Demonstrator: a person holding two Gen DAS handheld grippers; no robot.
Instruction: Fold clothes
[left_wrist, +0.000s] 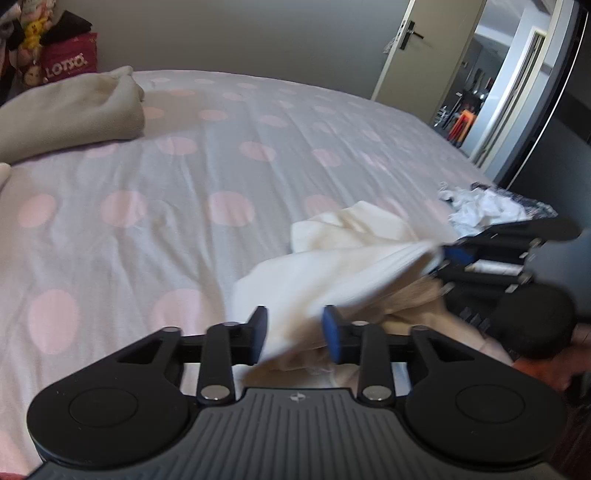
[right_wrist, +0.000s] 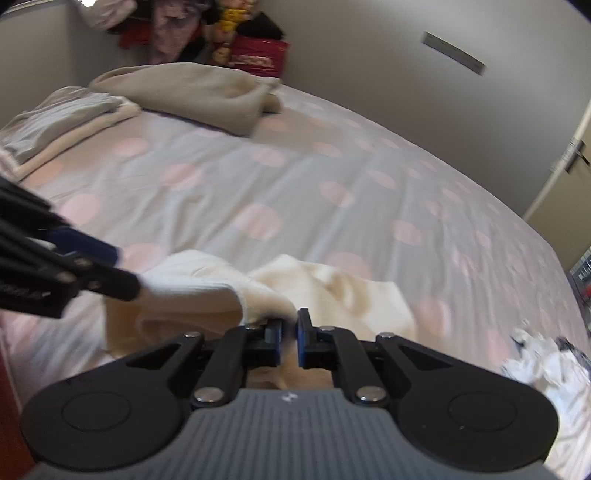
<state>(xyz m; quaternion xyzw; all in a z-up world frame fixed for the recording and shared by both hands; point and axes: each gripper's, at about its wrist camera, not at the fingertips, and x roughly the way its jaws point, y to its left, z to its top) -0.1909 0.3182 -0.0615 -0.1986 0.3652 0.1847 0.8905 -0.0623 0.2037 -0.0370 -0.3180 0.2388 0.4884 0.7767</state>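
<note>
The left gripper (left_wrist: 294, 334) jaws stand apart around a cream garment's (left_wrist: 332, 266) blurred edge; the right gripper (right_wrist: 290, 338) jaws pinch its fold. It lies lower centre on the dotted bed (left_wrist: 184, 166), a beige blanket (left_wrist: 66, 110) upper left.

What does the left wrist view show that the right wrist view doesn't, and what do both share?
Only the left wrist view: the open doorway into a cluttered room. Only the right wrist view: the folded grey and cream clothes stack and the right gripper nearly shut on fabric. Both: the cream knitted garment, polka-dot bedsheet, folded beige blanket.
</note>
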